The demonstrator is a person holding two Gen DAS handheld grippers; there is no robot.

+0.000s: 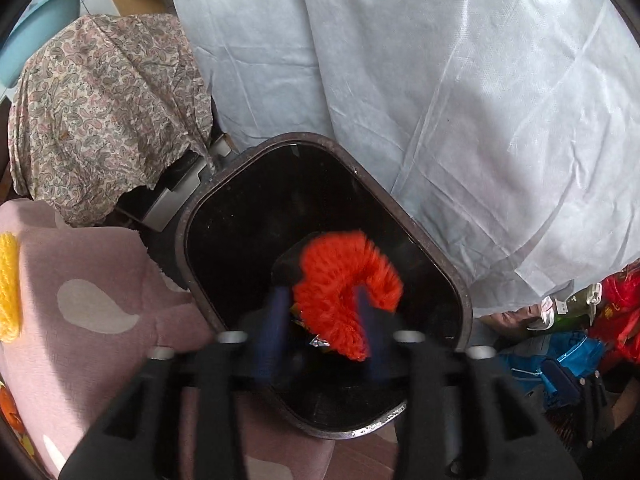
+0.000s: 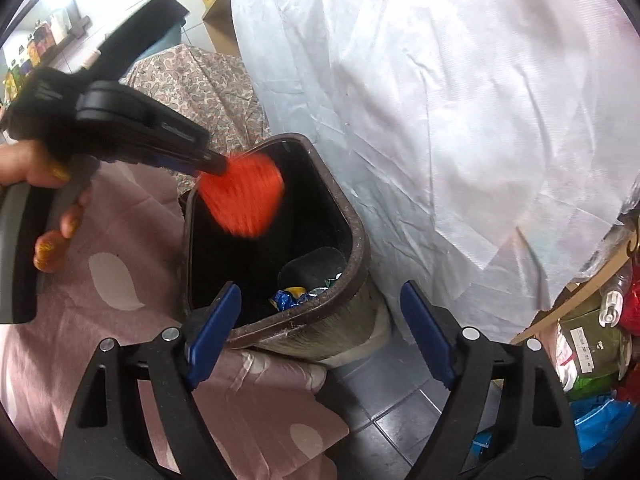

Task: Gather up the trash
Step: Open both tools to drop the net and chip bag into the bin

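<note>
A brown-rimmed trash bin (image 1: 432,240) (image 2: 356,232) with a black inside stands beside a bed. My left gripper (image 1: 320,296) (image 2: 218,164) points down over its mouth. A blurred bundle of red yarn (image 1: 340,280) (image 2: 244,196) sits loosely between its blue fingers (image 1: 276,312), curled around the right-hand one, and the jaws stand apart. Blue and yellow wrappers (image 2: 292,296) lie at the bin's bottom. My right gripper (image 2: 320,288) hovers at the bin's near rim, open, with nothing between its fingers.
A pink bedcover (image 1: 92,320) with pale spots lies left of the bin and bears a yellow yarn piece (image 1: 8,284). A paisley cloth (image 1: 104,112) and a white sheet (image 1: 440,100) are behind. Bags and bottles (image 2: 592,344) crowd the right; grey floor tiles (image 2: 384,420) show below.
</note>
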